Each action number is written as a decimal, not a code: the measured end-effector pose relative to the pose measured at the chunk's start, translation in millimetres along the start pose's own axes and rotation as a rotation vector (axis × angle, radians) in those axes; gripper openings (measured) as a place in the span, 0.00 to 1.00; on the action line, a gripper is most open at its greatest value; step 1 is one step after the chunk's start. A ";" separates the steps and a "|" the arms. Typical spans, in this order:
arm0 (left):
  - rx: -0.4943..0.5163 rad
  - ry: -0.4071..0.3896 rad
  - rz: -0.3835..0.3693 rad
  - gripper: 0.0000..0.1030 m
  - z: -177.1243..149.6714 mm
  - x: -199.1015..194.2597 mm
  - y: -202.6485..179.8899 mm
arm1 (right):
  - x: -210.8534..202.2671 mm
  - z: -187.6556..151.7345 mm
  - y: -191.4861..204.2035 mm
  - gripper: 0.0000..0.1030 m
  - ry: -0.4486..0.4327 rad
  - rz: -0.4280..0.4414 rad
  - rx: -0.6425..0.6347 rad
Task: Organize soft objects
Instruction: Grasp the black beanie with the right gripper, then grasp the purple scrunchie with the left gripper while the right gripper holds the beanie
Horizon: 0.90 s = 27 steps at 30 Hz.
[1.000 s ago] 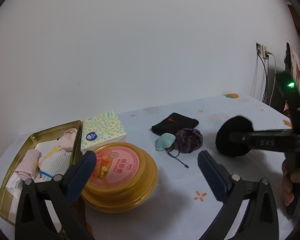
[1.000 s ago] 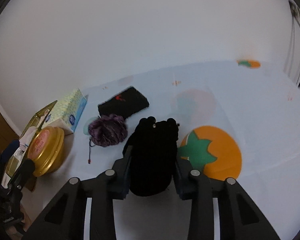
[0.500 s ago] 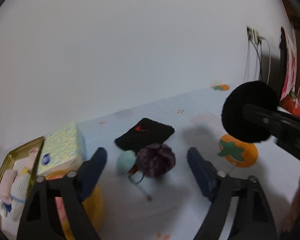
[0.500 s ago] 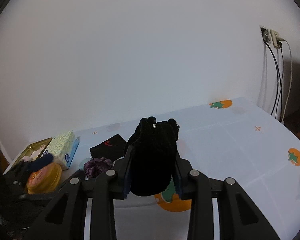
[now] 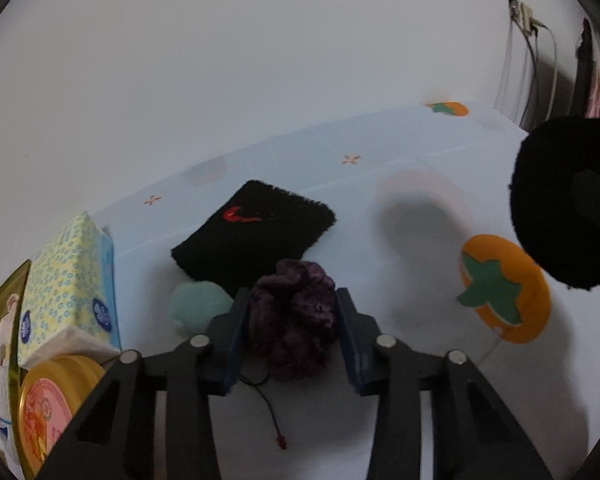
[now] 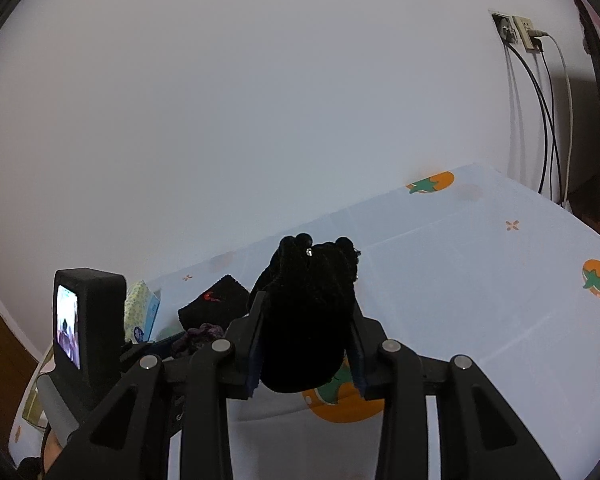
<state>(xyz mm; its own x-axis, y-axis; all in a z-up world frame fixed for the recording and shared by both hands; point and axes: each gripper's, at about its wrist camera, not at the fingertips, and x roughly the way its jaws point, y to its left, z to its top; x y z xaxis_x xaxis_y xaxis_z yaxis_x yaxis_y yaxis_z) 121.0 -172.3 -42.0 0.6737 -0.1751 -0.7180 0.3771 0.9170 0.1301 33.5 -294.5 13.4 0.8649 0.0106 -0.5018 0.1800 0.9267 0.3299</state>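
Since a second ago your left gripper (image 5: 294, 312) has moved in and closed its fingers against the purple scrunchie (image 5: 296, 316), just in front of the black towel (image 5: 256, 232), while your right gripper (image 6: 306, 340) stays clamped on the black fuzzy item (image 6: 308, 312), raised right of that towel

We are seeing only a sliver of the gold tray (image 5: 4, 300) and the round yellow tin (image 5: 56, 396), both running off the left edge. The purple scrunchie (image 5: 294, 316) is covering part of the mint-green piece (image 5: 196, 306). In the right wrist view, the black fuzzy bundle (image 6: 308, 312) is hiding much of the orange fruit print (image 6: 348, 404).
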 end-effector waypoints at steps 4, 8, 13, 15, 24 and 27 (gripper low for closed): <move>0.008 -0.160 -0.024 0.36 -6.0 -31.8 -2.3 | -3.6 0.9 -4.2 0.37 -0.023 -0.008 0.014; 0.060 -0.301 0.014 0.36 -16.5 -60.2 -15.0 | -7.0 -0.8 -3.6 0.37 -0.038 -0.033 0.010; 0.031 -0.358 -0.002 0.36 -22.5 -72.9 -7.7 | -7.0 -1.1 -2.9 0.37 -0.050 -0.064 -0.009; 0.011 -0.364 -0.018 0.36 -24.7 -74.8 -2.4 | -8.1 -1.4 -1.3 0.37 -0.065 -0.079 -0.028; 0.012 -0.390 -0.023 0.36 -41.0 -84.9 3.4 | -7.6 -3.8 4.4 0.37 -0.090 -0.119 -0.084; 0.013 -0.392 -0.025 0.37 -38.6 -85.7 2.7 | -8.6 -3.9 4.2 0.37 -0.097 -0.126 -0.088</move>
<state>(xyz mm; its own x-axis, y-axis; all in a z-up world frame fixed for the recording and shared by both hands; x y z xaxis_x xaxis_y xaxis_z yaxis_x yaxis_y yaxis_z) 39.7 -141.0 -6.5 0.8551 -0.3234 -0.4053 0.4026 0.9067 0.1260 25.0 -289.3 16.0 0.8799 -0.1398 -0.4541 0.2518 0.9477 0.1960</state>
